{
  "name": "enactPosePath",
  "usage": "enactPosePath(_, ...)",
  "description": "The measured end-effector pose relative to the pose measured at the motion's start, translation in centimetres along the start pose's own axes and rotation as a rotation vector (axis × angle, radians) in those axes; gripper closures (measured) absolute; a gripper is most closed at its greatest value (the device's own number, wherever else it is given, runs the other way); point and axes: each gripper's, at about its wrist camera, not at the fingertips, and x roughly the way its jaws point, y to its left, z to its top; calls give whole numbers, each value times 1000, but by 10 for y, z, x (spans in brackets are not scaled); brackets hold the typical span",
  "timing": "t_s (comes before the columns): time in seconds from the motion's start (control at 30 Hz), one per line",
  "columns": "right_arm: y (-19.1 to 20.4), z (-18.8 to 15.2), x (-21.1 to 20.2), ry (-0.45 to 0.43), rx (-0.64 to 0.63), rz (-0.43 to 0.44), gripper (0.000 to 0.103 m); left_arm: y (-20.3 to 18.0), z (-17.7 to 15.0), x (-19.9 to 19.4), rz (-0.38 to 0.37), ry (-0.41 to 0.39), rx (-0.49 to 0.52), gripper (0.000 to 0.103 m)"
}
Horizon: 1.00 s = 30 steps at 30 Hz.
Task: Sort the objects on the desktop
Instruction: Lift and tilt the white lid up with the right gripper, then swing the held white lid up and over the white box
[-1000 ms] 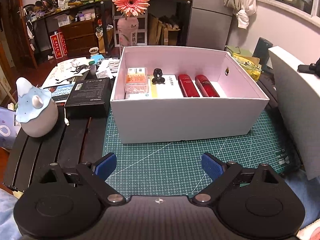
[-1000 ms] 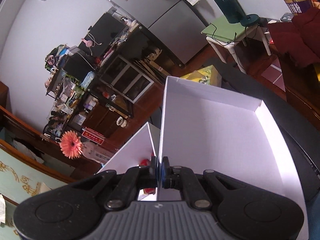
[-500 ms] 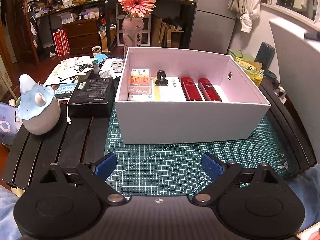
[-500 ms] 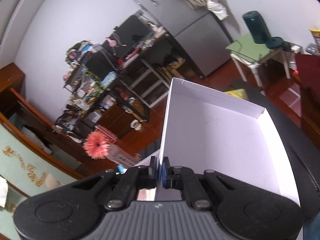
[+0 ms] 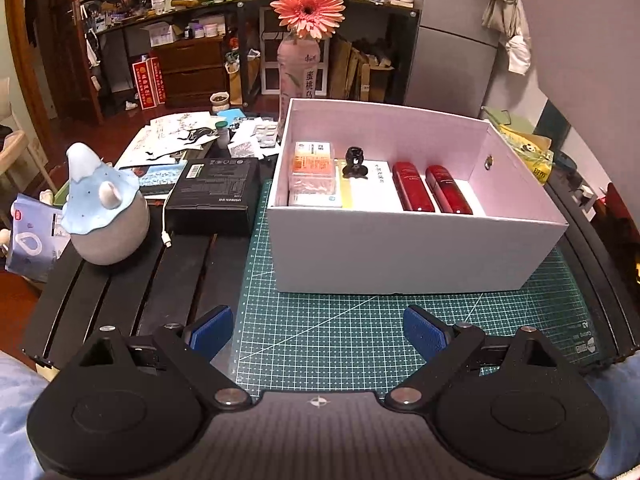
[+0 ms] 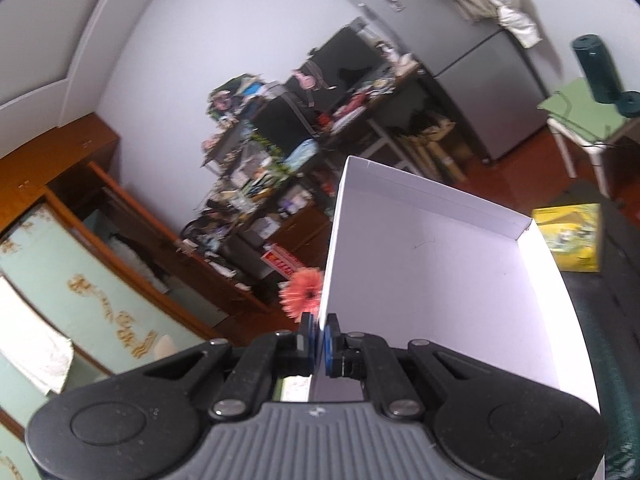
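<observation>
Your left gripper (image 5: 318, 330) hung wide open over the green cutting mat (image 5: 360, 344), nothing between the blue pads. Just past it, at 12 o'clock, sat the white box (image 5: 400, 252) with an orange packet (image 5: 313, 166), a small black figure (image 5: 355, 163) and two red tubes (image 5: 430, 194) inside. At 10 o'clock you had the blue-and-grey figurine (image 5: 102, 212) and a black carton (image 5: 216, 190); the pink flower (image 5: 308, 8) stood behind the box. Your right gripper (image 6: 320, 346) was pinched tight on the edge of the white lid (image 6: 440, 292), held up in the air.
</observation>
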Motion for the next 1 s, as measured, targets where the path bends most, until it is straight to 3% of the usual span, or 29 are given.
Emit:
enactPosePath(0.23, 31, -7, 32, 20, 23, 103, 99, 6, 1, 2, 24, 7, -27, 11)
enactPosePath(0.53, 37, -38, 82, 73, 112, 233, 99, 15, 1, 7, 30, 31, -66, 11)
enactPosePath(0.8, 38, -64, 122, 124, 172, 277, 99, 21, 1, 10, 31, 52, -94, 11)
enactPosePath(1.0, 31, -73, 137, 112, 230, 314, 99, 25, 1, 12, 26, 72, -120, 11)
